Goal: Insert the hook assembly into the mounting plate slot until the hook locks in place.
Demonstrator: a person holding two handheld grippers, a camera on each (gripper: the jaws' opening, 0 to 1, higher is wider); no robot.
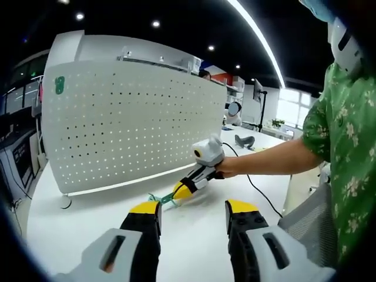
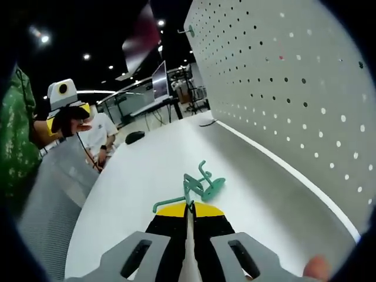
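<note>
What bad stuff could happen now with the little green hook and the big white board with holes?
The right gripper pinches only an end of the green hook, which looks like tangled wire, so it might twist or slip out when lifted. The white pegboard stands upright on the table; a hard push might tip it.

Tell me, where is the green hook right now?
In the right gripper view, the green hook lies on the white table, at the tips of the right tool, near the pegboard.
</note>
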